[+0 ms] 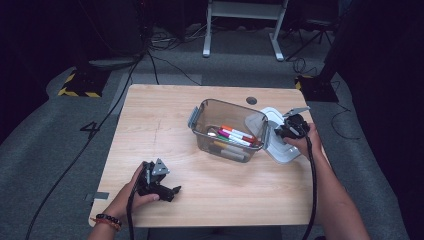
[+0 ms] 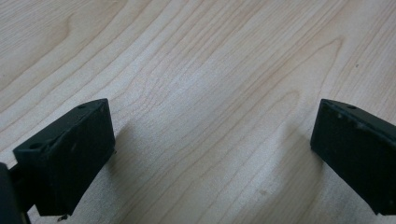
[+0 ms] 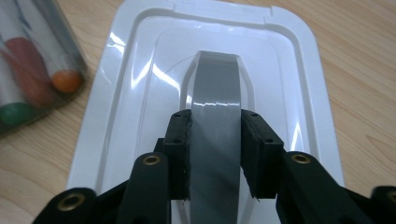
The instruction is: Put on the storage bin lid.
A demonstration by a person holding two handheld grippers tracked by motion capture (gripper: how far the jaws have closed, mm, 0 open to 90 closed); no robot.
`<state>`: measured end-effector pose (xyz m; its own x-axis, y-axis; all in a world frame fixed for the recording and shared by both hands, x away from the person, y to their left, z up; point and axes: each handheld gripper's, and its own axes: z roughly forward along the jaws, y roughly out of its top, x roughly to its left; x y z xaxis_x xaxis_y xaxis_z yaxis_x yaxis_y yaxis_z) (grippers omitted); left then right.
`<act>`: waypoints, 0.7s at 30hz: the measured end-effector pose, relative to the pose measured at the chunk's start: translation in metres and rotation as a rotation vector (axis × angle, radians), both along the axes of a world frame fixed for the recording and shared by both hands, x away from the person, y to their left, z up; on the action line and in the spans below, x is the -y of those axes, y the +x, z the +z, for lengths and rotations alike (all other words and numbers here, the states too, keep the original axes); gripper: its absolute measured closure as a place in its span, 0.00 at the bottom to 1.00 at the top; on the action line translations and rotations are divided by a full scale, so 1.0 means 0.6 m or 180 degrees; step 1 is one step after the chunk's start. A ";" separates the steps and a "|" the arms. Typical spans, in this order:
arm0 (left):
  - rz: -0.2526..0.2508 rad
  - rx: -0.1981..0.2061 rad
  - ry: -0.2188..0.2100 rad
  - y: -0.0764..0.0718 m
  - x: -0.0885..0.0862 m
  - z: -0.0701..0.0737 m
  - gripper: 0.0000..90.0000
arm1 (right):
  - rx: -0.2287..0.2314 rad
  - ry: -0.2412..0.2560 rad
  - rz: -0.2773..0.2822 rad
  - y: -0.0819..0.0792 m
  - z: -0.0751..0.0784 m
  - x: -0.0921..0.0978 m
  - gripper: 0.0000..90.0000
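Right tongs (image 3: 215, 154) clamp the lid (image 3: 140, 93) handle; left tongs (image 2: 212, 154) rest apart on table (image 2: 210, 70).

light: bright table (image 1: 165, 120), dark surroundings | glare: white lid (image 3: 140, 56) | blur: markers (image 3: 28, 79) soft

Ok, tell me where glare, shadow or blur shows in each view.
High view: table lit, surroundings dark. Left gripper view: soft shadows beside the fingers, wood grain sharp. Right gripper view: glare streaks on the white lid and its grey handle; markers at left blurred.
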<state>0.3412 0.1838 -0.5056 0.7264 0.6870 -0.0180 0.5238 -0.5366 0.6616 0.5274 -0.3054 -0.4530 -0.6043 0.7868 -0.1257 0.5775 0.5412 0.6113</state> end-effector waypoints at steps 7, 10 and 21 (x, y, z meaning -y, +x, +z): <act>0.0000 0.0000 -0.0001 0.000 0.000 0.000 0.00 | 0.0069 0.0161 -0.0124 -0.009 0.016 0.035 0.75; 0.0002 0.0001 -0.0001 0.000 0.000 0.000 0.00 | 0.0140 0.0237 -0.0164 -0.015 0.033 0.049 0.75; 0.0000 0.0000 0.0000 0.000 0.000 0.000 0.00 | 0.0415 0.0355 -0.0196 -0.029 0.105 0.084 0.75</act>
